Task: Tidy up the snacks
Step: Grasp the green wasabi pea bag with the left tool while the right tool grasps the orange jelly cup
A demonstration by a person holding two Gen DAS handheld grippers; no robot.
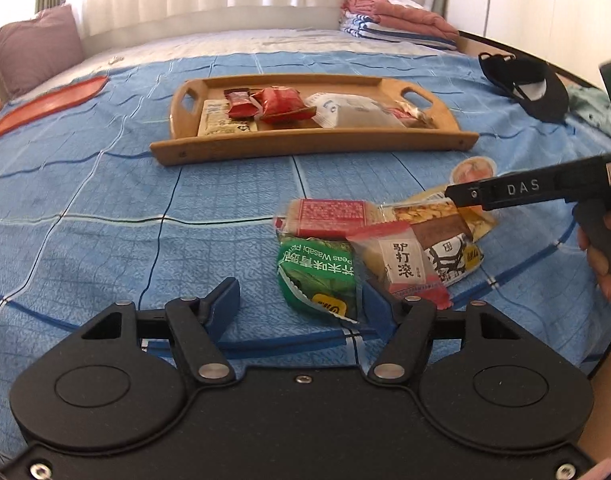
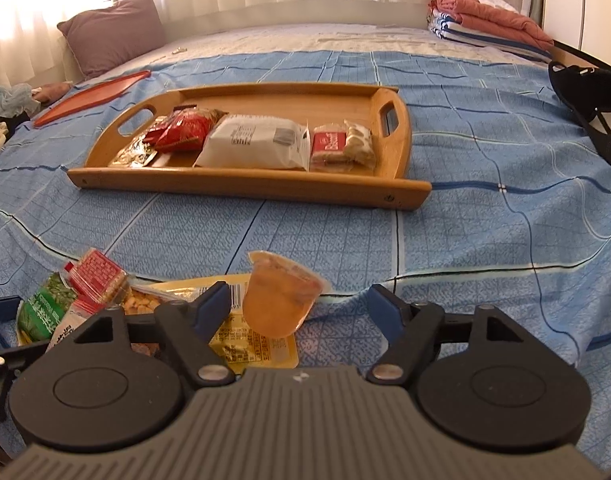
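Note:
A wooden tray (image 1: 305, 142) (image 2: 241, 188) lies on the blue bedspread and holds several snack packets. A loose pile of snacks lies nearer: a green wasabi-pea bag (image 1: 317, 276) (image 2: 41, 312), a red-and-white packet (image 1: 401, 264), a red cracker pack (image 1: 329, 216) (image 2: 97, 276), a yellow nut bag (image 1: 433, 220) (image 2: 249, 340) and an orange jelly cup (image 2: 279, 300) (image 1: 471, 170). My left gripper (image 1: 301, 304) is open, its jaws either side of the green bag's near end. My right gripper (image 2: 301, 308) is open, the jelly cup between its jaws, not gripped.
A red tray lid (image 1: 45, 106) (image 2: 93, 96) lies at the far left. A black cap (image 1: 525, 84) (image 2: 593, 116) lies at the right. A purple pillow (image 2: 113, 32) and folded laundry (image 2: 489, 20) sit at the far end of the bed.

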